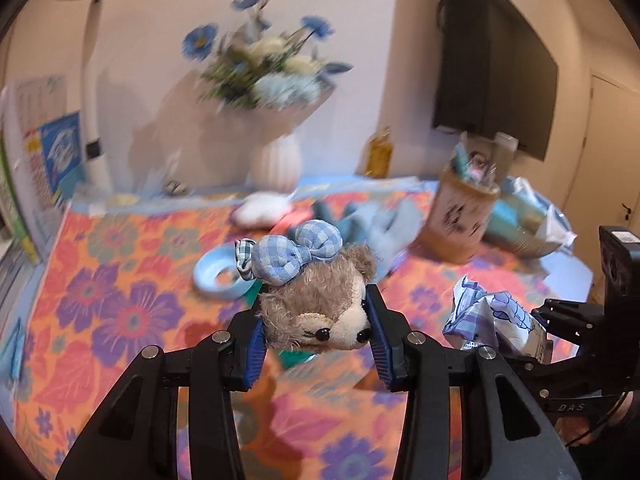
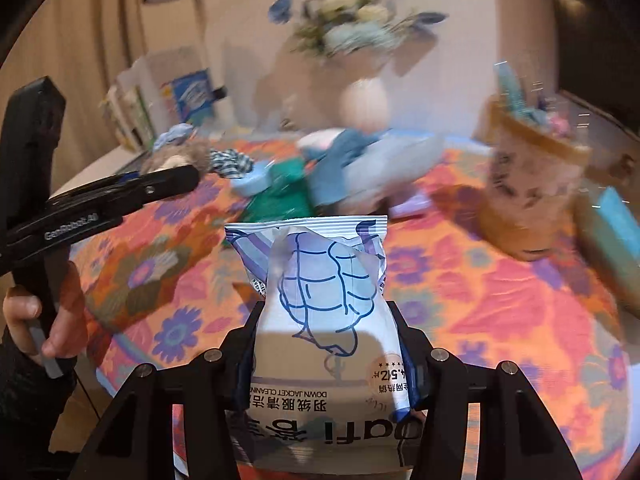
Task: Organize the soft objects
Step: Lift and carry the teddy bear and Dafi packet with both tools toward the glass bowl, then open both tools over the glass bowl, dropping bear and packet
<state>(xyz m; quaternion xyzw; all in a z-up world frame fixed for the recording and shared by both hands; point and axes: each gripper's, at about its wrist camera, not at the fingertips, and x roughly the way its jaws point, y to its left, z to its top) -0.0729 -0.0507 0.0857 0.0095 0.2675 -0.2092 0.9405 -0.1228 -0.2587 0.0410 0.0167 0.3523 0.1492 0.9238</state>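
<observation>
Left jaws: clamped on the head of the plush bear [image 1: 320, 312], one blue pad on each cheek, the left gripper [image 1: 318, 344] carrying it clear of the floral cloth [image 1: 132, 304].
Right jaws: pressed against both sides of the wipes packet [image 2: 324, 312], which stands upright in the right gripper [image 2: 326, 344] (its print reads upside down from this camera).
Bear's grip: the pads sit low on the face and the gingham bow [image 1: 294, 256] is free above; a squeeze this narrow on plush can slip, so I would keep the hold steady and avoid fast swings.
Packet's grip: the crinkled top flops forward; in my judgement the film will slide if the hold loosens, so keep the pressure even.
Landmark: the brown paper bucket [image 2: 532, 196], already stuffed with items, on the cloth ahead and to the right of the packet.
Soft pile: blue and green fabric [image 2: 320, 176] lies left of the bucket, with a pale blue ring [image 1: 220, 276] further left.
Likely step: carrying both items toward a sorting spot; which spot cannot be told.
Doing it well: bring one item down at a time and keep the two grippers apart.
Caution: the white vase [image 1: 276, 164] of flowers stands behind the pile, left of the bucket; approach low.
Blur: the background is smeared, so small details there are unclear.
</observation>
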